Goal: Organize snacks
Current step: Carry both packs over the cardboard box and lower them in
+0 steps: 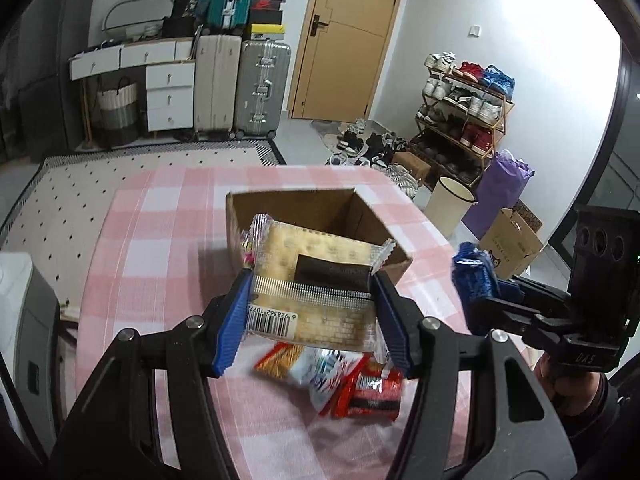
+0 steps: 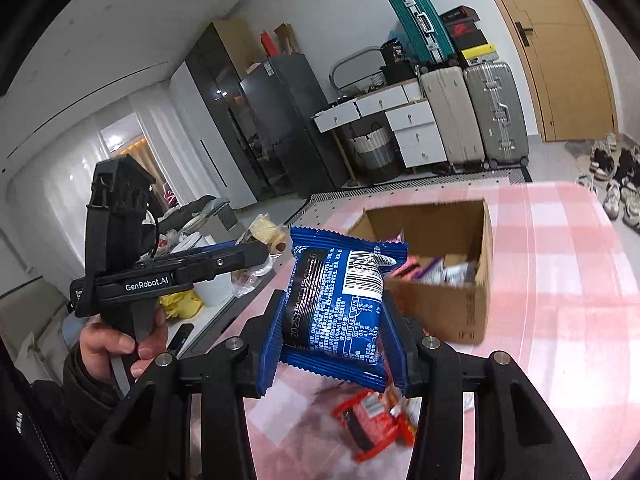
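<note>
Two grippers, one snack apiece, above pink checked table (image 1: 168,216).

Left gripper (image 1: 312,312) clamped on one cracker packet (image 1: 316,280); right gripper (image 2: 332,328) clamped on one blue packet (image 2: 340,300). One open cardboard box (image 1: 320,216) just beyond, more snacks inside. On cloth below: two red packets (image 1: 372,392), one white-orange packet (image 1: 304,364).

Both handheld grippers are black, jointed plastic with silver pivot screws and ribbed blue finger pads (image 1: 234,322), the left gripper (image 2: 256,250) lettered "GenRobot.AI" in white, and the person's sleeve (image 2: 86,380) is dark.
</note>
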The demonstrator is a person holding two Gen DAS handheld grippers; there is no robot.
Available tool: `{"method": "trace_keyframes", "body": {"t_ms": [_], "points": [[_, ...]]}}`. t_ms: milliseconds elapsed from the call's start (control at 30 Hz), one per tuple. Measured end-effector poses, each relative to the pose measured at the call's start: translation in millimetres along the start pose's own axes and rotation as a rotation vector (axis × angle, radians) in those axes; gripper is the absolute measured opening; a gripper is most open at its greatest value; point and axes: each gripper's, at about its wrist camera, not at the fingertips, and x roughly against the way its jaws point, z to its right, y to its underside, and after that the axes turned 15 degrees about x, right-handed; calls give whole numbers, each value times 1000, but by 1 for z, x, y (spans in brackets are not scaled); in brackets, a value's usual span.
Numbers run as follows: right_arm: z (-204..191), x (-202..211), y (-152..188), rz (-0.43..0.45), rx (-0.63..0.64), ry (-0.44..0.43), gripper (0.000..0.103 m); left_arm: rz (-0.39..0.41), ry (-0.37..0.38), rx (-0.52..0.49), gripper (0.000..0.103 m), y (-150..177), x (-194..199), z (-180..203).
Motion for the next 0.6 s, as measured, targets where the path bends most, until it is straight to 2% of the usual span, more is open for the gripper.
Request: {"method": "trace_keyframes", "body": {"t_ms": [333, 600], "points": [[23, -10, -47, 24, 13, 35, 45, 6, 4, 19, 57, -47, -21, 16], [35, -32, -68, 9, 22, 40, 45, 12, 12, 12, 57, -80, -43, 28]]}}
